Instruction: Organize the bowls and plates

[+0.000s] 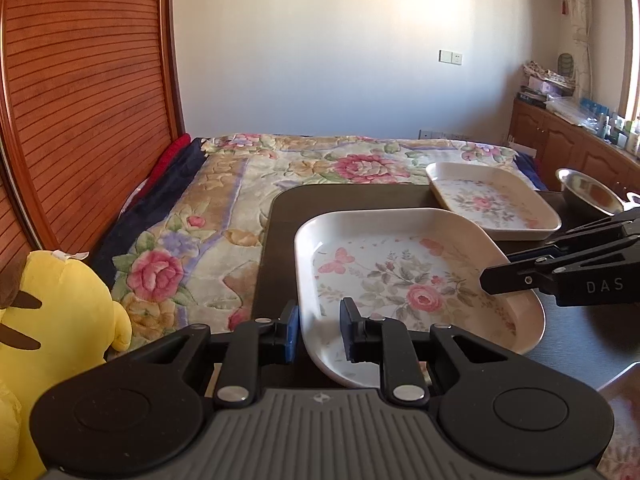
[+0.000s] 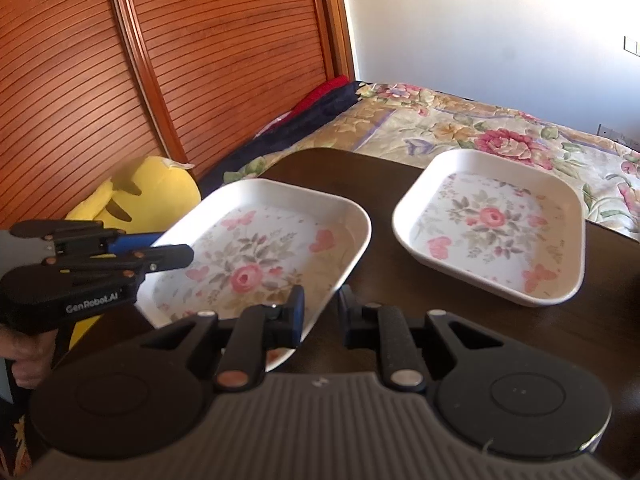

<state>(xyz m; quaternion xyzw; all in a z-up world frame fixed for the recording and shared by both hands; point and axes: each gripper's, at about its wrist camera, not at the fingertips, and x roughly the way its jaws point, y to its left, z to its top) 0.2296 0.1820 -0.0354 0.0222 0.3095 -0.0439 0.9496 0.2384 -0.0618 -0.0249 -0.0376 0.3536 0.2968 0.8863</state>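
White floral near plate (image 1: pixel 400 276) tilted off dark surface (image 2: pixel 400 332), rim straddled by left claw (image 1: pixel 320 330) and right claw (image 2: pixel 320 312), both part-open, neither visibly clamped; best pinched squarely before stacking onto far plate (image 2: pixel 492 224).

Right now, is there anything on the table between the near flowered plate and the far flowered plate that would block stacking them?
Nothing visible does. Only bare dark table lies between the near plate and the far plate. The metal bowl sits off to the side, beyond the far plate.
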